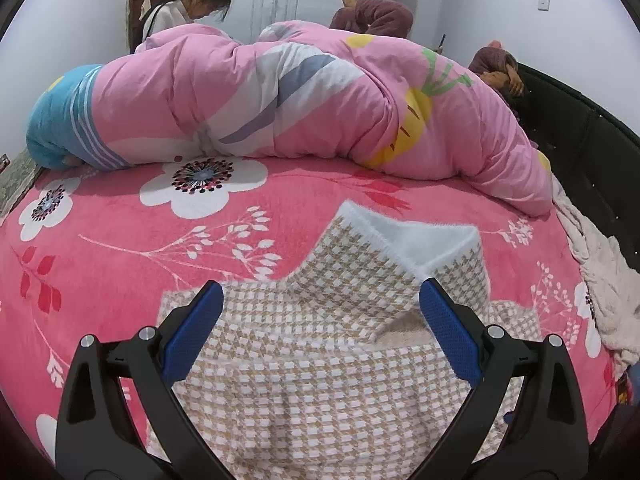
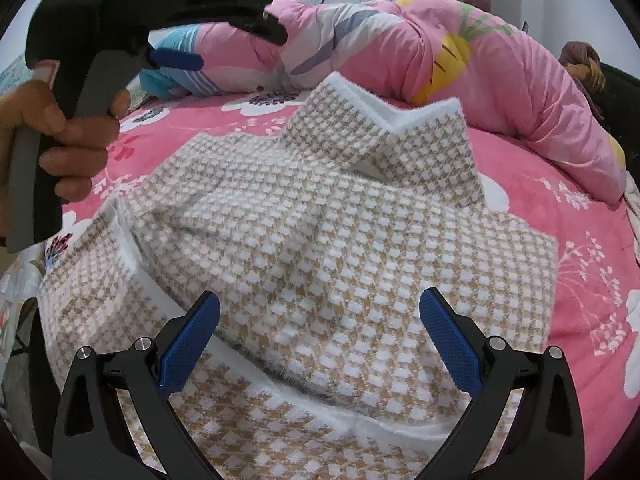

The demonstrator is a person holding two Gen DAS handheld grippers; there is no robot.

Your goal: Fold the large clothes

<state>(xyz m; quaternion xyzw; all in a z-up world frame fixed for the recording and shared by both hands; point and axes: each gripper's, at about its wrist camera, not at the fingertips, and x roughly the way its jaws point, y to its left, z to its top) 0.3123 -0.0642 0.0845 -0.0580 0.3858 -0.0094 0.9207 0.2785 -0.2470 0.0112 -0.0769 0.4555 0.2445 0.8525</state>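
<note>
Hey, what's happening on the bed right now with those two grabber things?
A person is folding a beige-and-white houndstooth garment spread on the pink floral bed cover. They hold a two-finger gripper in each hand. The left gripper and the right gripper both hang open over the garment, gripping nothing. The garment lies rumpled, its white lining showing at the collar. A bunched pink quilt sits behind it.

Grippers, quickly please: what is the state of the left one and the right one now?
Left gripper: open, holding nothing, above the checked garment.
Right gripper: open, holding nothing, above the same garment.
</note>
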